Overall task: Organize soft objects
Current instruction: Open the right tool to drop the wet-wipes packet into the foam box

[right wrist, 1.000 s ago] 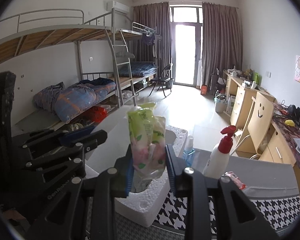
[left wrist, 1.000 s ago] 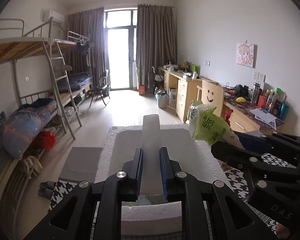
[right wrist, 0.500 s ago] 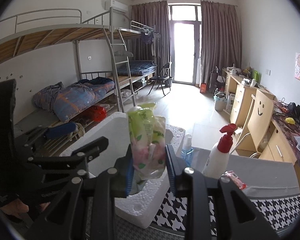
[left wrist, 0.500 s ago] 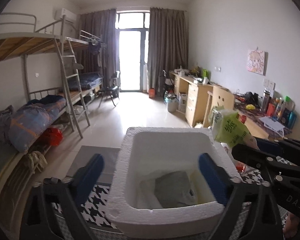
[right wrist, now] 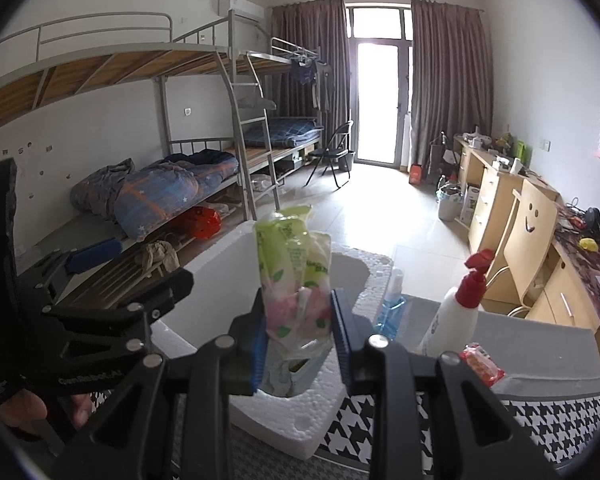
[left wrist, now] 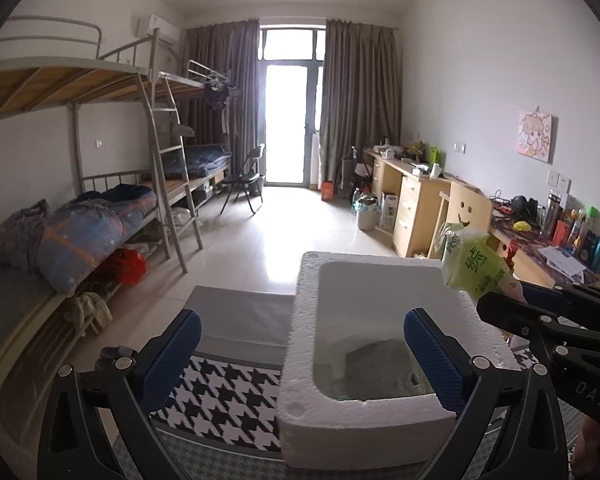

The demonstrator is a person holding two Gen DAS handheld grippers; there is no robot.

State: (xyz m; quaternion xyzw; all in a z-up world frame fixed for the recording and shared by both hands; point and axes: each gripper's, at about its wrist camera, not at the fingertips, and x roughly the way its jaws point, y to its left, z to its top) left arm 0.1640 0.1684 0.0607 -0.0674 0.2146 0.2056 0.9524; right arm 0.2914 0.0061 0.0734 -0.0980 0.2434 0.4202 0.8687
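While the left gripper (left wrist: 300,354) hovers over the near left part of the foam box (left wrist: 300,360), its jaws are opening and stand spread wide, with only the box's left wall between the blue pads (left wrist: 172,356) and neither pad pressing on it. Inside the white foam box, on its floor, lies a flat grey packet (left wrist: 379,364), partly hidden by the right pad. The right gripper (right wrist: 298,334) pinches a soft tissue pack (right wrist: 296,276) between its 2 blue pads; the pack stands upright above the box's near right corner. Its wrapper is crinkled plastic, light green at the top with green print, pink and white with small leaves lower down, and clear at the bottom where it is squeezed. The box rests on a black-and-white houndstooth cloth (left wrist: 228,392). Just to the right of the box stand a white spray bottle (right wrist: 455,312) with a red trigger head, a small clear blue bottle (right wrist: 391,300), and a red packet (right wrist: 481,364).
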